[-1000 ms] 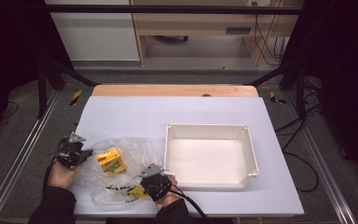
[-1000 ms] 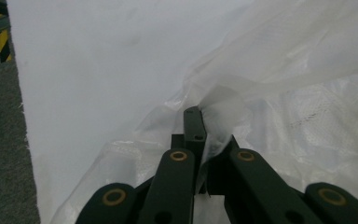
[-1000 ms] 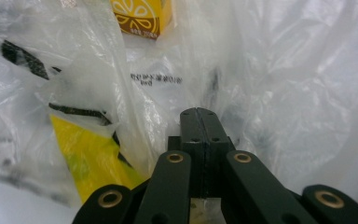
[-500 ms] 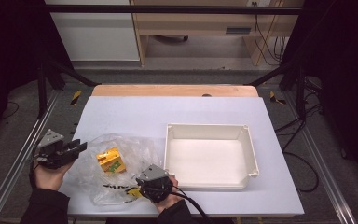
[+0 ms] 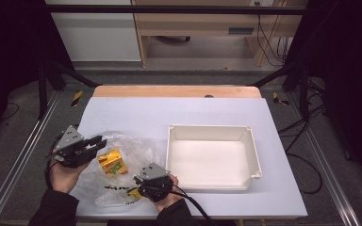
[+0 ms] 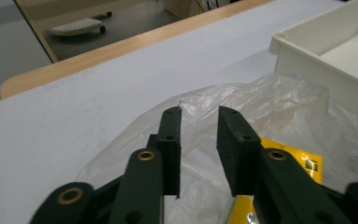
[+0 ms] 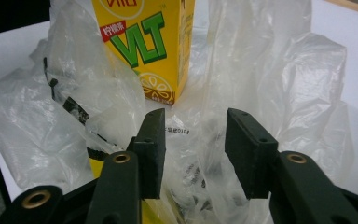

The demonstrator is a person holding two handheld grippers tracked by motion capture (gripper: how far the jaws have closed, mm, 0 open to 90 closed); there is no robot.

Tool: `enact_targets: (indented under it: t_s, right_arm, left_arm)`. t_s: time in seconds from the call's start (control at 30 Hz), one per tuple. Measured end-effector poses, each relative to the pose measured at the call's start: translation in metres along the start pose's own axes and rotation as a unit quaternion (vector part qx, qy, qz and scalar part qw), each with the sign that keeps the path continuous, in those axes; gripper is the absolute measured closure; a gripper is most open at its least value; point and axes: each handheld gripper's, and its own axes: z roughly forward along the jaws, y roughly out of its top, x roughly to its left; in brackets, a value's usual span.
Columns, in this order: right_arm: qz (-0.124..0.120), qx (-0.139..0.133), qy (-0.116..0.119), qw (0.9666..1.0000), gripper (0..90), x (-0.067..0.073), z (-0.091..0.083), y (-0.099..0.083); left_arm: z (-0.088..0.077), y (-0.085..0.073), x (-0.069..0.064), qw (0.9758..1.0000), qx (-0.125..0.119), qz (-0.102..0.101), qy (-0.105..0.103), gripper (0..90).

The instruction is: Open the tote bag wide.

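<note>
Counts: 1 clear plastic bag [image 5: 118,174] near table's [image 5: 179,113] front-left corner, 1 white tray [image 5: 213,157] right of it, nothing in tray; bag holds 1 yellow drink carton [image 5: 112,162], a 2nd yellow item [image 5: 134,193] at the front edge, can't ID. Left tongs [image 5: 99,141] just been closing, narrow gap, nothing between, raised over bag's left side. Right tongs [image 7: 193,154] just been opening, part open w/ bag film between, not pinched.
</note>
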Motion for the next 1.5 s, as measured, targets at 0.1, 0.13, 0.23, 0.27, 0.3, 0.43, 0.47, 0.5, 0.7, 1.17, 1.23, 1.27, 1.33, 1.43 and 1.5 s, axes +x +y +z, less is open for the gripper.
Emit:
enact_targets:
  t_s: [0.1,0.13,0.23,0.27,0.3,0.43,0.47,0.5,0.7,1.17,1.23,1.27,1.33,1.43,1.5]
  right_arm:
    - [0.001,0.005,0.0,1.0,65.8,-0.001,0.003,-0.001]
    - [0.001,0.005,0.002,1.0,68.2,-0.001,0.004,-0.001]
    - [0.001,0.014,-0.001,0.9999,76.0,-0.001,0.007,-0.001]
    - [0.002,0.017,-0.003,0.9998,79.9,-0.001,0.008,-0.001]
    - [0.001,0.022,-0.002,0.9998,82.0,-0.001,0.009,-0.001]
    - [0.0,0.041,-0.007,0.9992,87.9,0.0,0.016,-0.005]
    - [-0.001,0.046,-0.009,0.9989,88.8,0.0,0.017,-0.006]
    - [0.0,0.051,-0.01,0.9987,89.3,0.0,0.019,-0.007]
    - [0.006,0.079,-0.015,0.9967,90.0,-0.003,0.023,-0.015]
    - [0.018,0.078,-0.005,0.9968,84.3,-0.004,0.02,-0.02]
    - [0.014,0.064,-0.002,0.9978,81.4,-0.004,0.017,-0.019]
    - [0.011,0.059,0.0,0.9982,79.5,-0.003,0.016,-0.018]
    - [0.009,0.038,0.002,0.9992,75.9,-0.003,0.012,-0.016]
    - [0.009,0.018,0.007,0.9998,70.9,-0.003,0.007,-0.012]
    - [0.012,0.006,0.01,0.9999,68.8,-0.003,0.003,-0.009]
  left_arm:
    - [0.013,0.001,0.004,0.9999,0.013,0.005,-0.006,85.6]
    - [0.019,0.0,0.007,0.9998,0.015,0.001,-0.009,89.3]
    - [0.035,-0.004,0.015,0.9991,0.039,-0.008,-0.014,89.7]
    - [0.04,-0.006,0.017,0.9987,0.048,-0.01,-0.013,89.7]
    - [0.04,-0.006,0.017,0.9987,0.048,-0.01,-0.013,89.8]
    - [0.054,-0.014,0.028,0.9967,0.073,-0.029,-0.017,89.8]
    - [0.056,-0.016,0.03,0.9964,0.075,-0.036,-0.017,89.8]
    - [0.057,-0.017,0.032,0.9959,0.077,-0.043,-0.019,89.8]
    - [0.069,-0.029,0.036,0.9904,0.13,-0.046,-0.002,89.8]
    - [0.077,-0.043,0.035,0.9789,0.198,-0.05,0.008,89.7]
    - [0.071,-0.041,0.035,0.9823,0.179,-0.055,0.011,89.6]
    - [0.064,-0.038,0.036,0.9852,0.159,-0.063,0.014,89.6]
    - [0.05,-0.032,0.037,0.9896,0.117,-0.078,0.029,86.6]
    - [0.03,-0.026,0.039,0.9925,0.071,-0.091,0.039,82.8]
    - [0.013,-0.022,0.04,0.9935,0.037,-0.099,0.043,79.3]
